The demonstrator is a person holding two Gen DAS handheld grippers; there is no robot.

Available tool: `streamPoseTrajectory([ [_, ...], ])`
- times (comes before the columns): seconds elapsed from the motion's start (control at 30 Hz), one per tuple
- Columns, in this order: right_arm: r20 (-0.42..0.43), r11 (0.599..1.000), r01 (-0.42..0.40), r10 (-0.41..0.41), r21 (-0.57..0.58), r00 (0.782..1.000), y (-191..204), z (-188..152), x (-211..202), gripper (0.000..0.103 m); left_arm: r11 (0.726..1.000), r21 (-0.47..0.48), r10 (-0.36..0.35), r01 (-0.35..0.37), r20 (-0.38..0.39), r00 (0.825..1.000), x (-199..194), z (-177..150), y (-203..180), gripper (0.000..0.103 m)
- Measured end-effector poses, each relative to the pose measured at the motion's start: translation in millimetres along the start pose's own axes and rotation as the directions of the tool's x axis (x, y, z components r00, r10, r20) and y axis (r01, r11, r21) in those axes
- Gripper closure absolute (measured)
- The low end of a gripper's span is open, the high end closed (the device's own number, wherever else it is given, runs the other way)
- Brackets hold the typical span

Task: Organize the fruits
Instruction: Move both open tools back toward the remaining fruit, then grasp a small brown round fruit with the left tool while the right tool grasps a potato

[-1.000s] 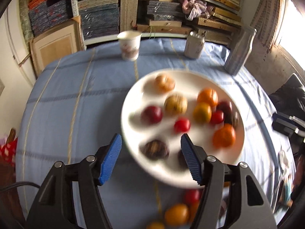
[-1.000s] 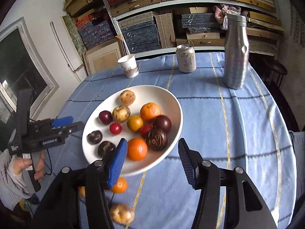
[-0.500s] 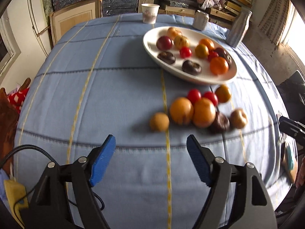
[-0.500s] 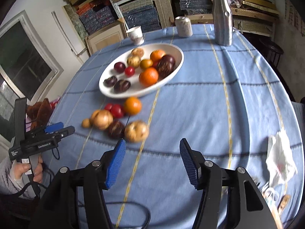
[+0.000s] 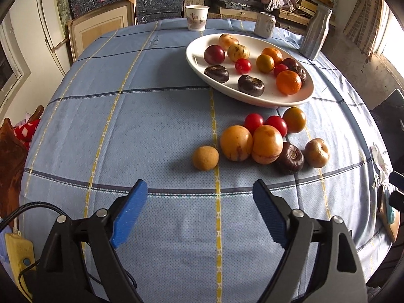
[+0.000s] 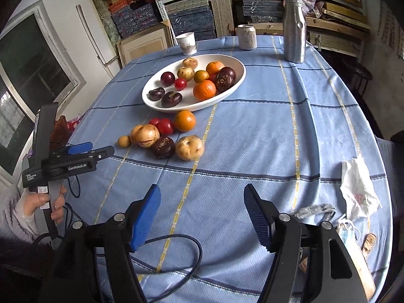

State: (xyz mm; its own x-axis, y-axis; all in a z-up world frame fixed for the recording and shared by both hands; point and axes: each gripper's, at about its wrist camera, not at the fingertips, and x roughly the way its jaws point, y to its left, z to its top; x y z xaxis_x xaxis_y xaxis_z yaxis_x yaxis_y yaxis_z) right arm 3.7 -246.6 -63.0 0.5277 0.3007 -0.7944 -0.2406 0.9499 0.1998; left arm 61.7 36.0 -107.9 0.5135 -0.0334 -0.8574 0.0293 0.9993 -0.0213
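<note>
Now both blue-padded grippers, left gripper [image 5: 199, 202] and right gripper [image 6: 202, 208], gape wide and empty, near 8 loose fruits [image 5: 262, 136] beside the white oval plate [image 5: 298, 101].

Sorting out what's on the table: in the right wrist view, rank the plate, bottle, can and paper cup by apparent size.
Largest to smallest:
1. plate
2. bottle
3. can and paper cup: look alike, unranked.

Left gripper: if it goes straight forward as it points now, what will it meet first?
Probably the small tan fruit, lying alone ahead of the open left gripper, with bare cloth between; depth is uncertain.
</note>
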Motion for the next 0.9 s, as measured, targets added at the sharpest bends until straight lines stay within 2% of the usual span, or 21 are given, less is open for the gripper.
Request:
streamPoseTrajectory([
  [0.47,-0.022,0.993,0.103,-0.102,0.054,0.995,-17,-16,-15,0.032,1.000,0.004,0.002,-0.002,-0.024,1.000,34,10,2,0.019],
  [0.77,-0.041,0.990,0.123,-0.120,0.069,0.992,-19,-19,-12,0.031,1.000,0.000,0.017,-0.017,-0.055,0.998,54,12,12,0.019],
  [0.9,-0.049,0.989,0.125,-0.122,0.075,0.991,-21,-19,-10,0.031,0.999,-0.030,0.028,-0.030,-0.054,0.998,60,14,22,0.019],
])
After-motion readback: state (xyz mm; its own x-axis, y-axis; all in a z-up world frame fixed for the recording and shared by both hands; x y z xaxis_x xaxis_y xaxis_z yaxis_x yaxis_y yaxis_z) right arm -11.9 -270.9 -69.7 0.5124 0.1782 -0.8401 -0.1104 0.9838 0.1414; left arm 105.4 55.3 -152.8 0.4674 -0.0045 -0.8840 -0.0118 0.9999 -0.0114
